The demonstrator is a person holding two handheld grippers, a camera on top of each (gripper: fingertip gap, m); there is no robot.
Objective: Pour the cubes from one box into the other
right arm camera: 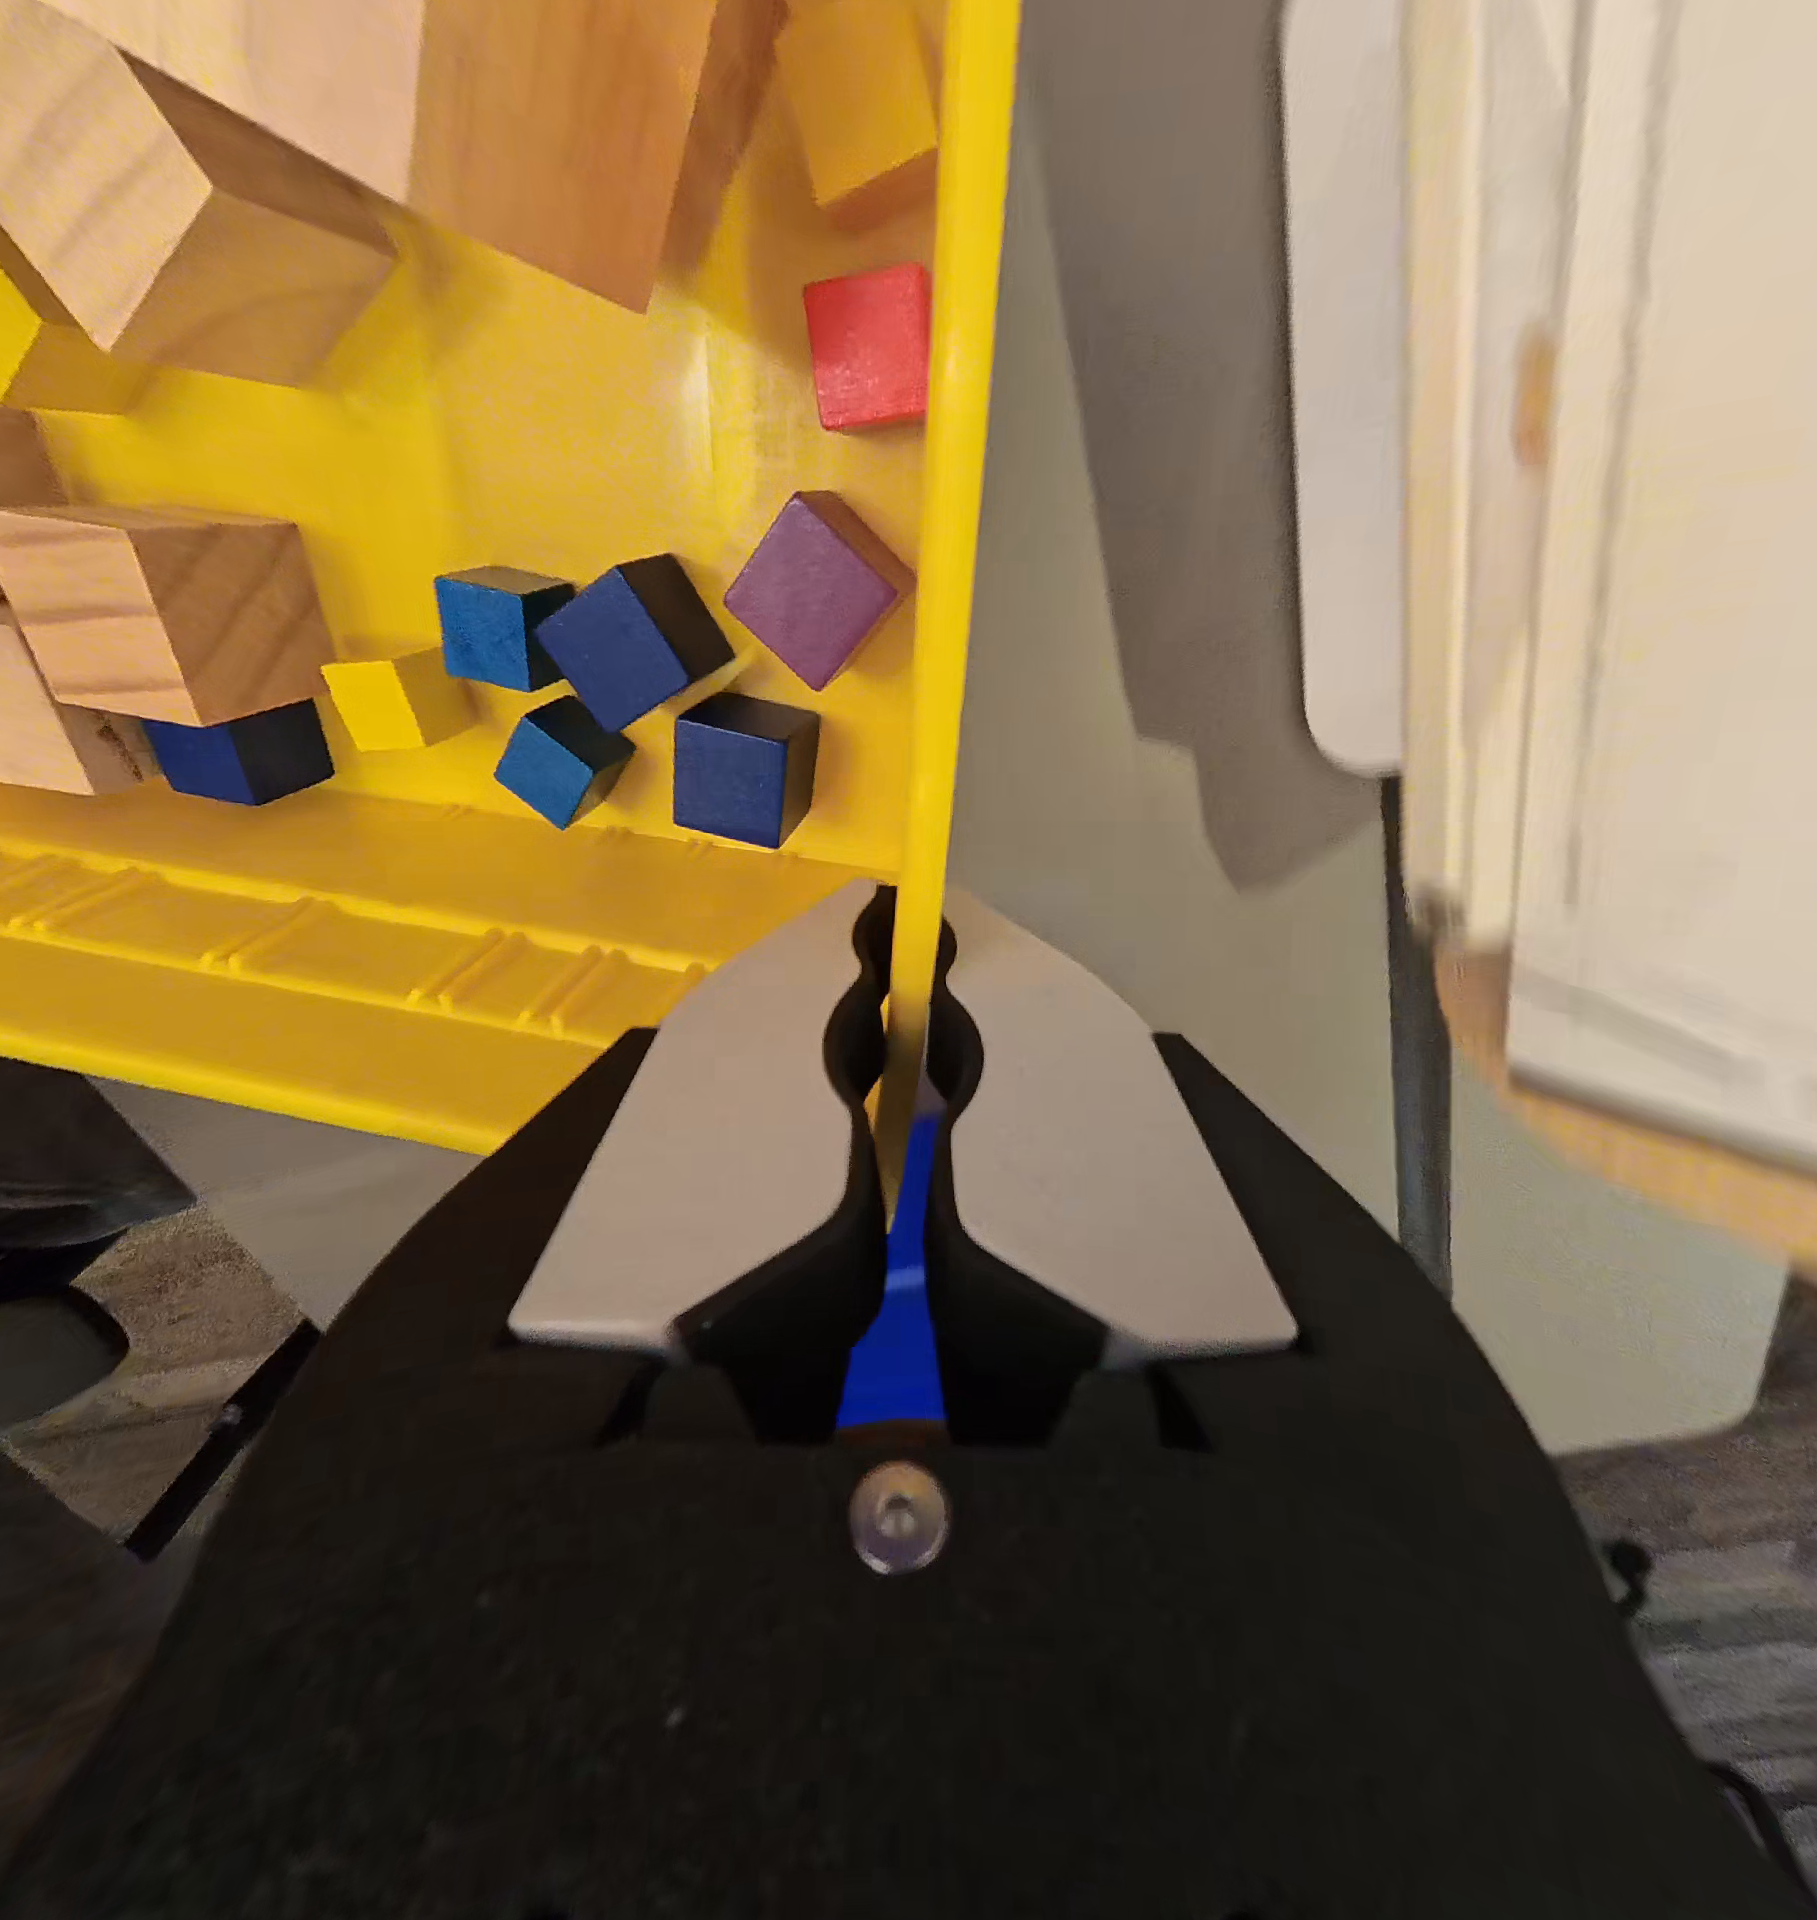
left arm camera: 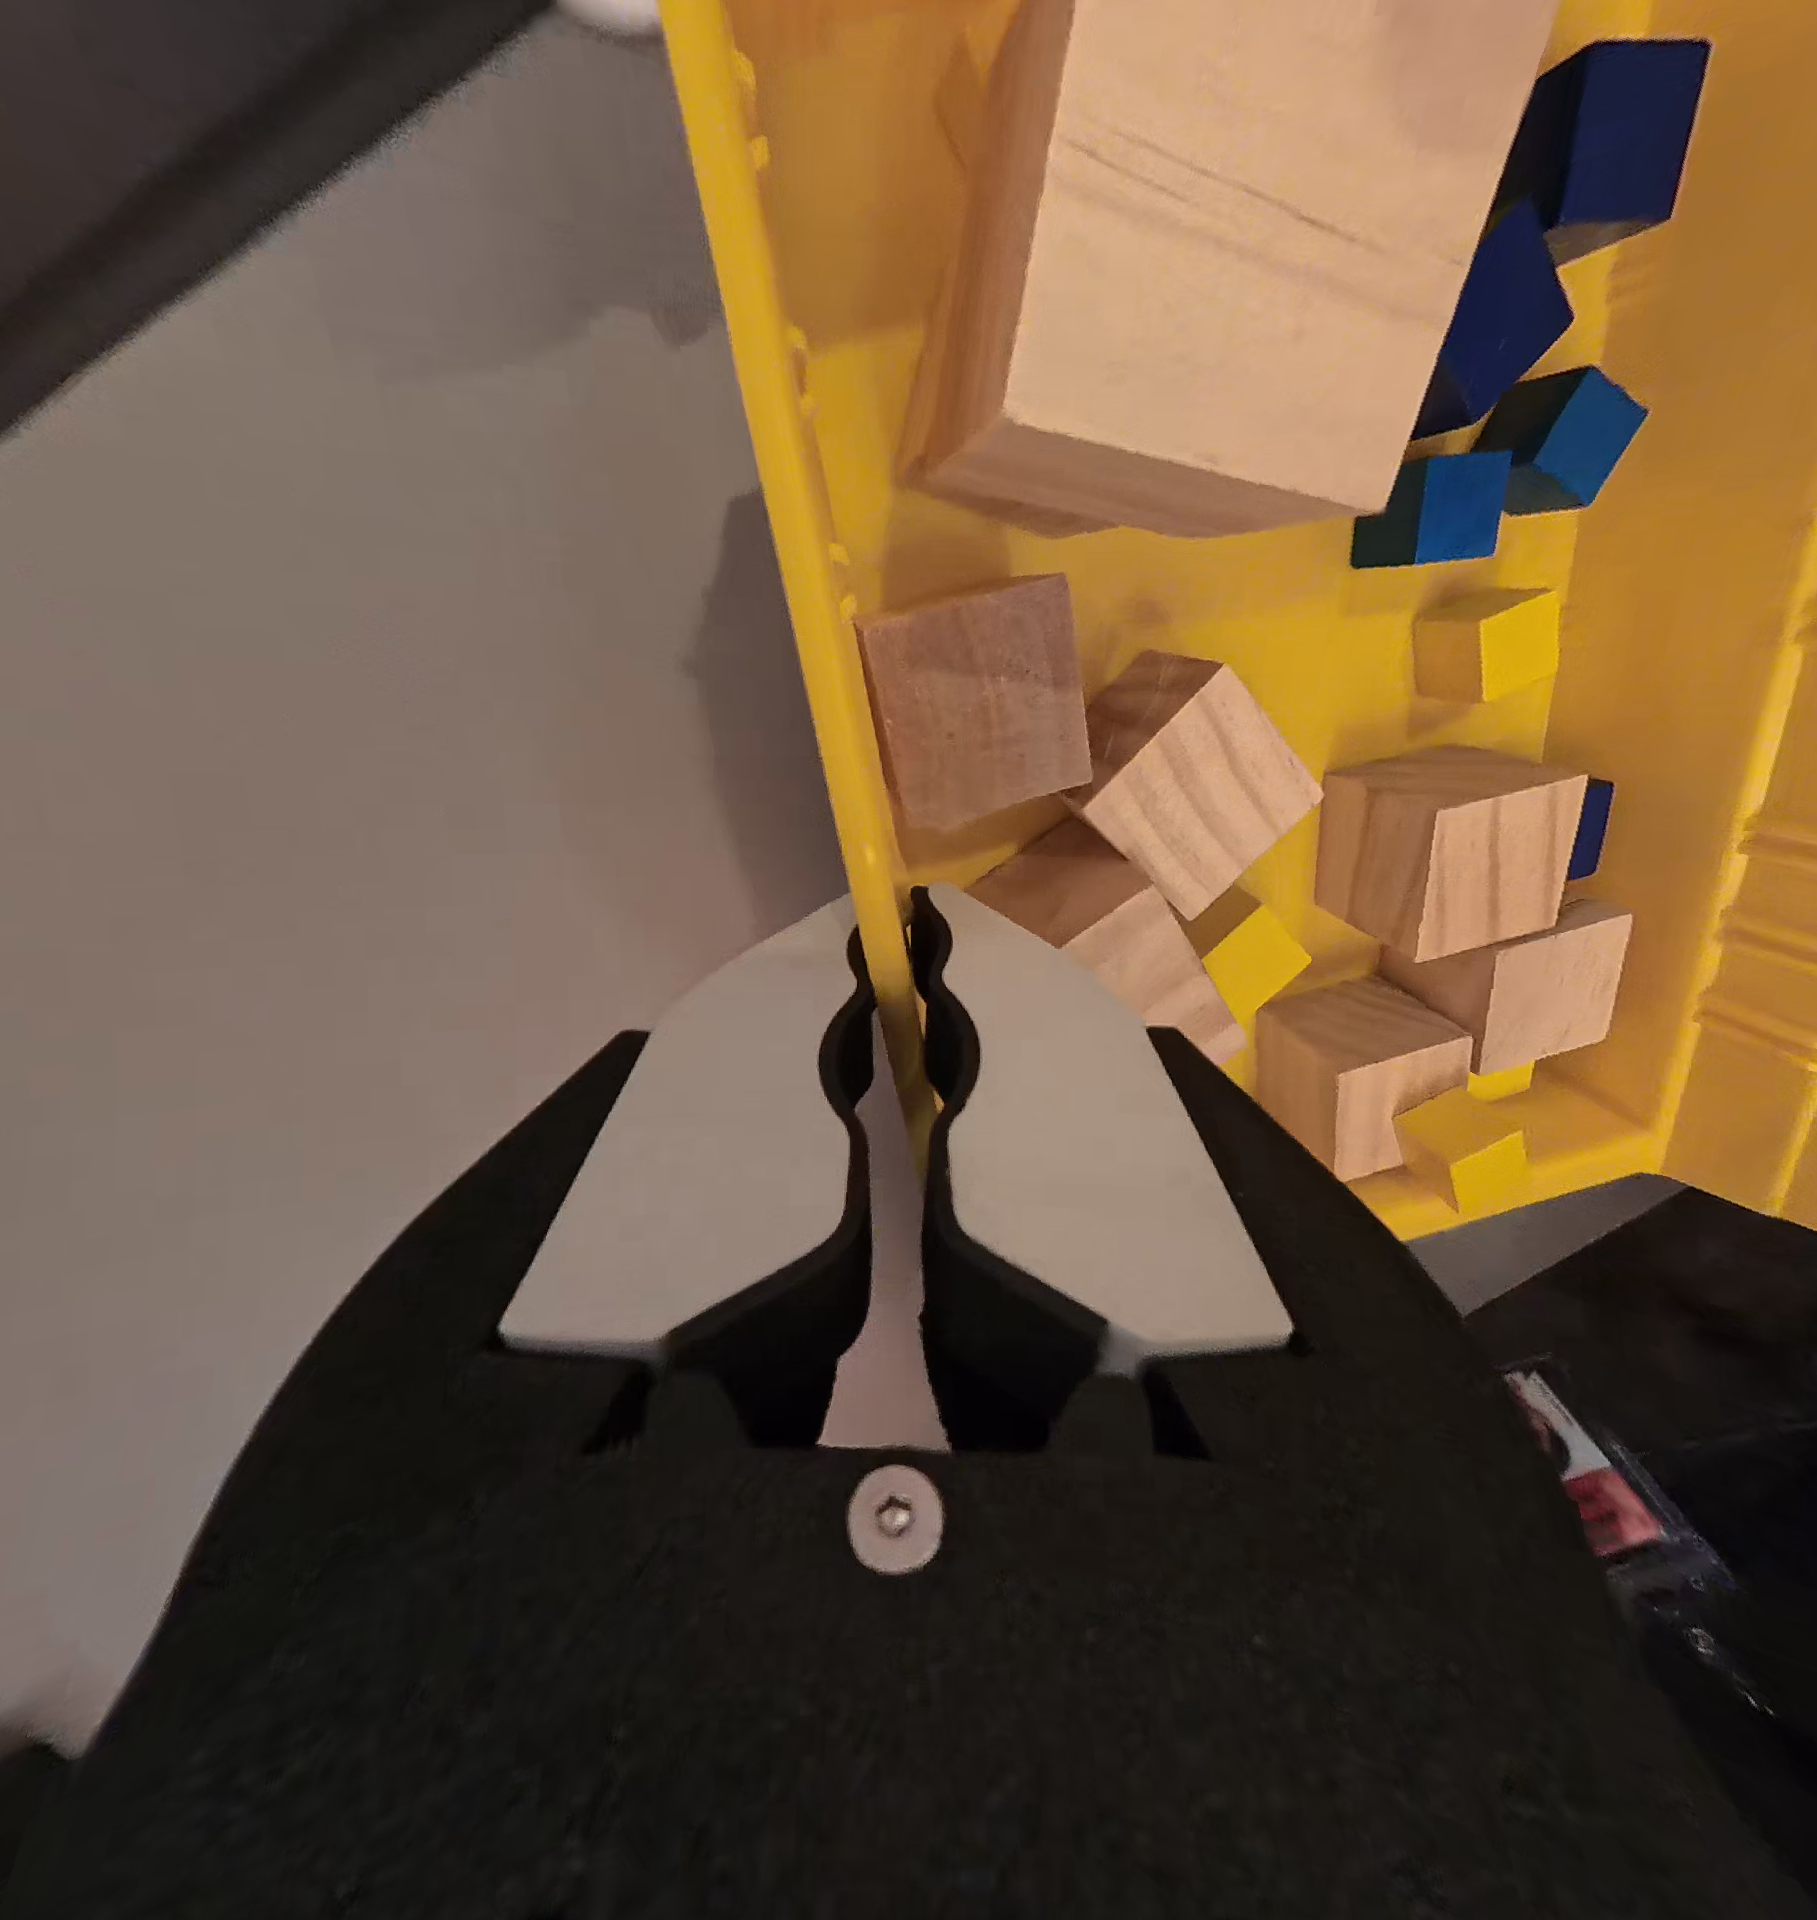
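Yellow box [left arm camera: 1299, 644] w/ cubes [right arm camera: 743, 769] pinched by both walls: left hand-held gripper [left arm camera: 896, 914], right hand-held gripper [right arm camera: 914, 914].

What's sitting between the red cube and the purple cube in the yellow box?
Nothing: bare yellow box floor separates red cube from purple cube, right wrist view.

The left tool [left arm camera: 891, 914] is pinching a thin yellow box wall [left arm camera: 779, 416] between its nearly closed black fingers [left arm camera: 945, 1039], pointing forward along that edge. The right tool [right arm camera: 909, 914] is doing likewise, its fingers [right arm camera: 852, 1039] clamping the opposite yellow wall [right arm camera: 971, 416] at its lower end.
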